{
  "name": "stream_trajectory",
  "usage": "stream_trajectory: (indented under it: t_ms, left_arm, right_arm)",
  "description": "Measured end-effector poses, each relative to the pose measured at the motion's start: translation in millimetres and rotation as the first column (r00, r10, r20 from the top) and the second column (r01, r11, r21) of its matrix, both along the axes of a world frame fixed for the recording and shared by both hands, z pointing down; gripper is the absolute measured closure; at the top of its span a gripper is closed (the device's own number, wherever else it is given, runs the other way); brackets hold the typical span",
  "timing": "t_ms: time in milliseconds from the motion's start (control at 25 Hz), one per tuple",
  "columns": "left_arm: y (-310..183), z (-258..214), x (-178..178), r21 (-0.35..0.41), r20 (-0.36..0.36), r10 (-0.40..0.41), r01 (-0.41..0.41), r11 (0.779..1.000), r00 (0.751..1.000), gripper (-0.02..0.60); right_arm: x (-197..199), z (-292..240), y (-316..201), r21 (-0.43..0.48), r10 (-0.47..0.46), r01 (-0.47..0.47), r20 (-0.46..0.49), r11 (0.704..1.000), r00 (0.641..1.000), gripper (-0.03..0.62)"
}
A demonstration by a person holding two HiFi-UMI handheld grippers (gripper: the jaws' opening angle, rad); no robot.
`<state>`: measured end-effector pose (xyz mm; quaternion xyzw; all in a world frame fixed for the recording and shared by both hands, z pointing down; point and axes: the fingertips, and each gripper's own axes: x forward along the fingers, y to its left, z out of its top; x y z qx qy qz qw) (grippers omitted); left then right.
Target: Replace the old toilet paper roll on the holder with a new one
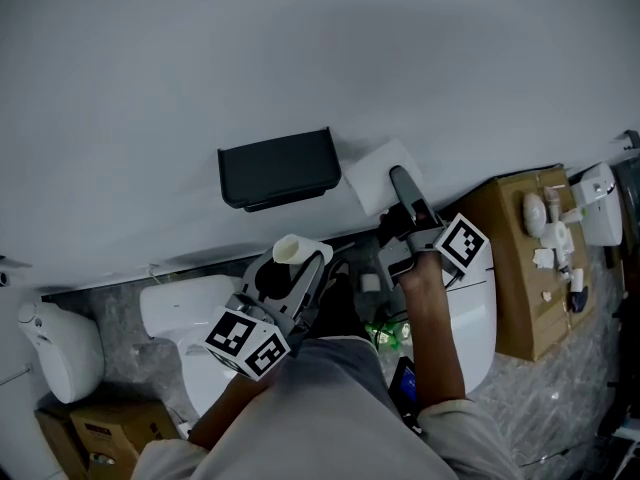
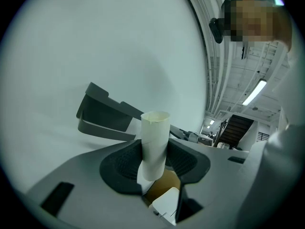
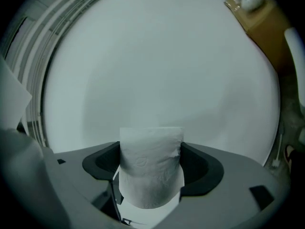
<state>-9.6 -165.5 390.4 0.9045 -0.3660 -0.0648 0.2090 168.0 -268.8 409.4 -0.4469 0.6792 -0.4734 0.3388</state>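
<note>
The old core (image 2: pixel 155 142) is clamped in the left claw (image 2: pixel 155 162), off the holder (image 1: pixel 278 168) and near it; the new roll (image 3: pixel 151 151) is pinched in the right claw (image 3: pixel 151 171) (by the wall (image 1: pixel 300 48), right of the holder). Swap judged approx. half done: next, the new roll to be aligned w/ the holder & seated.
</note>
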Motion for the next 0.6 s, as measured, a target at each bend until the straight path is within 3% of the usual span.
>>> stream_trajectory:
  t_ms: [360,600]
  left_arm:
    - [5.4,3.8,-26.4,-0.001,0.009,-0.028,0.028,1.000,1.000,0.420]
    - [10.8,3.8,-12.0,0.005,0.011,-0.034,0.034,0.999,0.999,0.420]
  right_arm:
    - [-32.3,38.0,-11.8,-0.134,0.109,-0.079,0.228,0.988,0.968,0.210]
    - [-29.2,44.7,-10.3,-0.172,0.131,-0.087,0.265,0.981,0.955,0.209]
